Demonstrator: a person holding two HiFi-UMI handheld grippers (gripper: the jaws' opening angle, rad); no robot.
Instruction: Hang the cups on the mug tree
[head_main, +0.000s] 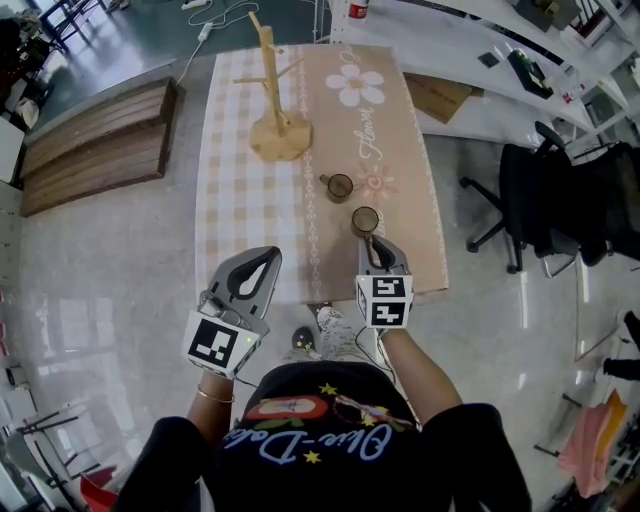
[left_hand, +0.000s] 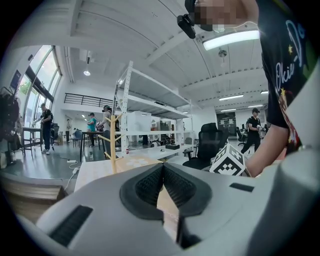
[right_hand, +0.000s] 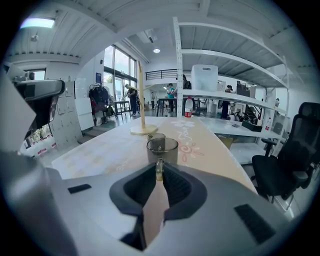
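On table (head_main: 240, 200) near right, R gripper (head_main: 375, 245) (right_hand: 159, 170) was clamped on handle of near cup (head_main: 365, 220) (right_hand: 162, 149), which stood upright. 2nd cup (head_main: 339, 186) (right_hand: 155, 135) stood just beyond. Mug tree (head_main: 275, 100) (right_hand: 142, 100) stood at far end. I read L gripper (head_main: 255, 275) (left_hand: 162, 172) at near left, jaws together w/ nothing between.

Cups: two, a near cup (head_main: 365, 220) and a far cup (head_main: 339, 186)
Mug tree (head_main: 275, 95): one
Grippers: two, left gripper (head_main: 271, 253) and right gripper (head_main: 373, 239)
Table (head_main: 240, 200): one
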